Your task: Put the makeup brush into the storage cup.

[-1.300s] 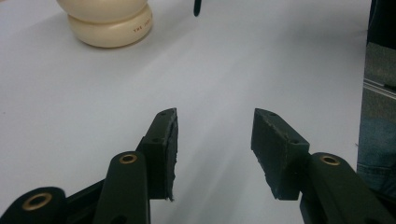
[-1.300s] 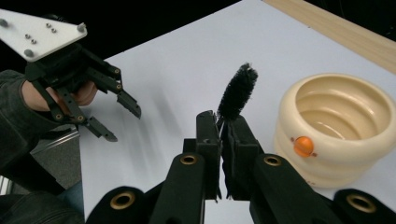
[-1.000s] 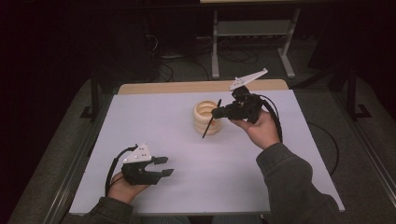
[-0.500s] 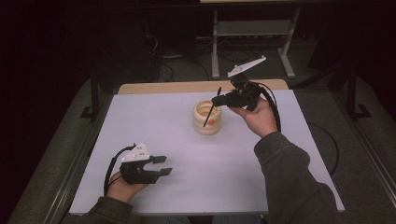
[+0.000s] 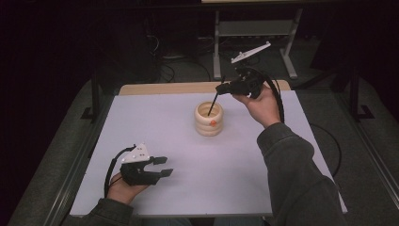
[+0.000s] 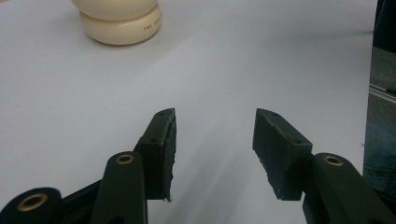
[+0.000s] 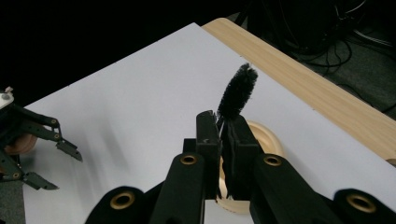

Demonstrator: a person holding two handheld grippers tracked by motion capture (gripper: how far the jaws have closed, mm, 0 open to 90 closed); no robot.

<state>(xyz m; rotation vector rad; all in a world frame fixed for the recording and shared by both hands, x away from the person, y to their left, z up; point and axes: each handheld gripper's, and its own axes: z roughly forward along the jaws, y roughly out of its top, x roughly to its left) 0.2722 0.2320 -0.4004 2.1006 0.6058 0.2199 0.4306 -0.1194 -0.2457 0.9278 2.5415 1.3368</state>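
While the high view gives the thing in the right gripper point(image 5: 225, 87) as no more than a thin dark stick slanting down toward the cream ribbed jar point(image 5: 209, 118), the right gripper view shows it to be a black bottle brush point(image 7: 237, 90), its bristled head standing up past the jaw tips. The same view shows the jaws pressed together on the brush's stem, with the jar's open mouth point(image 7: 262, 140) just behind and below them. In the high view the brush's lower end sits at or just inside the jar's rim; whether it touches the wall cannot be told. The left gripper view adds small red print on the jar's base point(image 6: 122, 19), and shows the left gripper point(image 6: 214, 149) with its jaws apart and nothing but bare white table point(image 6: 233, 70) between them; the jar stands well ahead of those jaws, off to their left.

The right hand point(image 5: 261, 106) is raised above the far side of the table, its gripper pointing level toward the jar, the sleeved forearm running back to the near right edge. The left hand point(image 5: 123, 189) rests low at the near left, its gripper point(image 5: 161, 166) lying level and pointing across the table.
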